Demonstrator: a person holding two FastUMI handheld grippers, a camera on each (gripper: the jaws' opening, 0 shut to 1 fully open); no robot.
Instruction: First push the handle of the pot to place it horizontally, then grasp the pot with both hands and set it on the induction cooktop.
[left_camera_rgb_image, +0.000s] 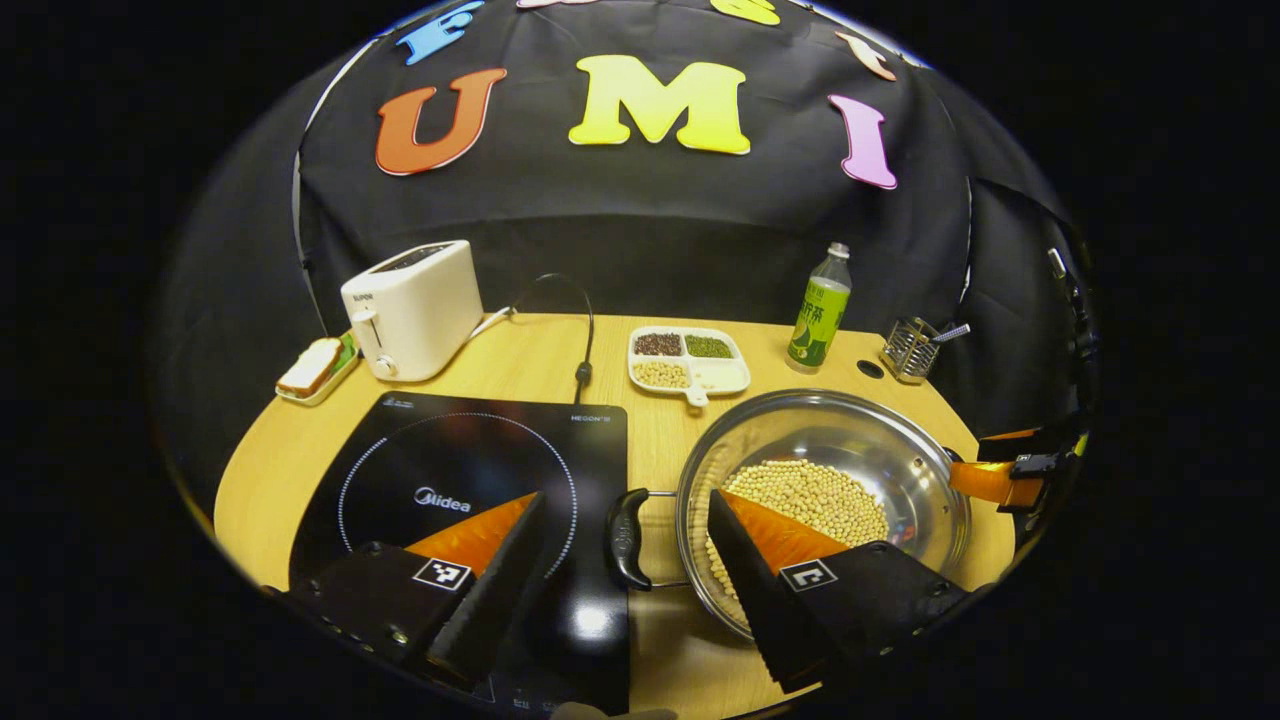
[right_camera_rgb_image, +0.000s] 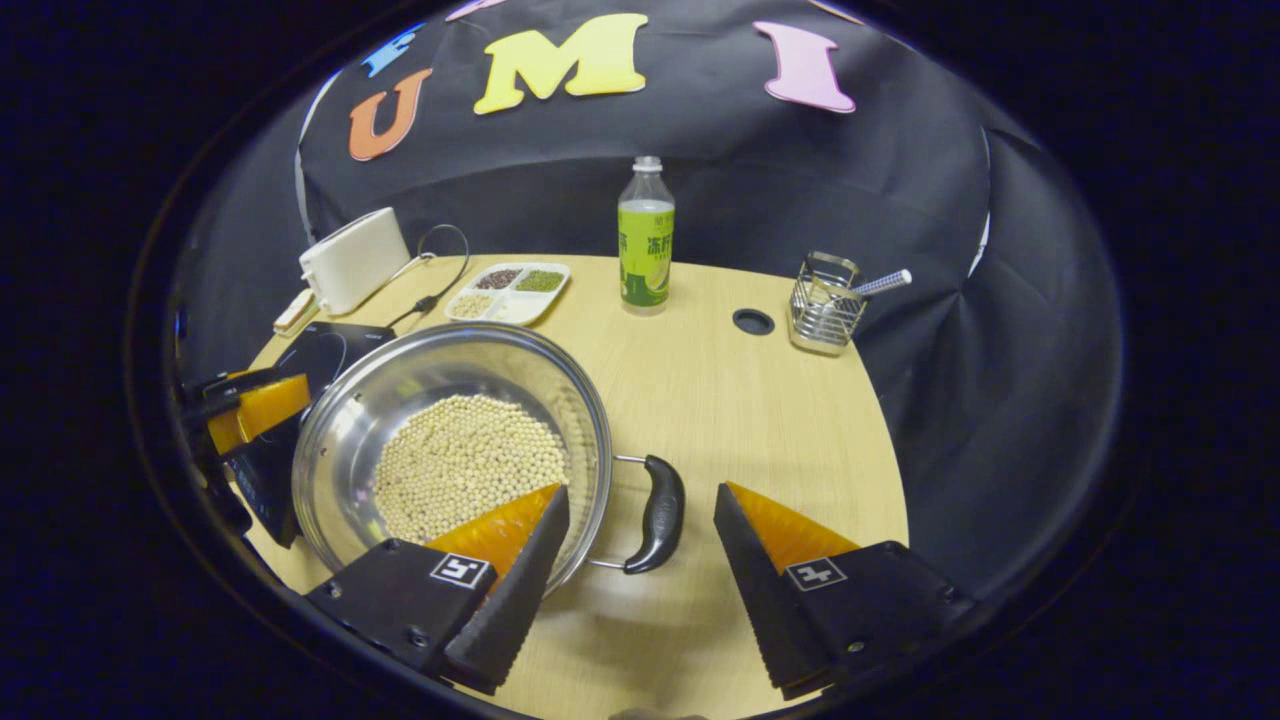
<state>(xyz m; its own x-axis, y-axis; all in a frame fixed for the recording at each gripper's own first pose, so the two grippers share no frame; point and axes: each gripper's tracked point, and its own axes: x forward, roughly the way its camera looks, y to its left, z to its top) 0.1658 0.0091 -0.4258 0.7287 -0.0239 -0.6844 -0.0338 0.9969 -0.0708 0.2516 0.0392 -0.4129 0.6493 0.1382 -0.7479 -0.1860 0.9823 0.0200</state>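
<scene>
The steel pot (left_camera_rgb_image: 830, 480) stands on the wooden table (left_camera_rgb_image: 650, 420), just right of the induction cooktop (left_camera_rgb_image: 470, 490) and not on it. A heap of pale beans (left_camera_rgb_image: 810, 495) lies in its bottom. In the left gripper view, the pot's left handle (left_camera_rgb_image: 628, 538) sits at 9 o'clock of the pot, between the cooktop's edge and the pot's wall. The left gripper (left_camera_rgb_image: 628, 540) has its jaws released wide, one finger over the cooktop and the other over the pot's rim, the handle in the gap between them and untouched.

In the right gripper view, the pot's right handle (right_camera_rgb_image: 660, 512) lies at 3 o'clock of the pot. The right gripper (right_camera_rgb_image: 640, 520) is likewise spread apart, straddling that handle with neither finger in contact.

Outward from the pot: a divided dish (left_camera_rgb_image: 688, 360) of grains at 12 o'clock; a green-labelled bottle (left_camera_rgb_image: 820, 310) at 1 o'clock; a wire holder (left_camera_rgb_image: 910, 348) at 2 o'clock, near the table's rim. A white toaster (left_camera_rgb_image: 412, 310) stands at 10 o'clock, beyond the cooktop, with a slice of bread (left_camera_rgb_image: 312, 366) on a small tray beside it.
</scene>
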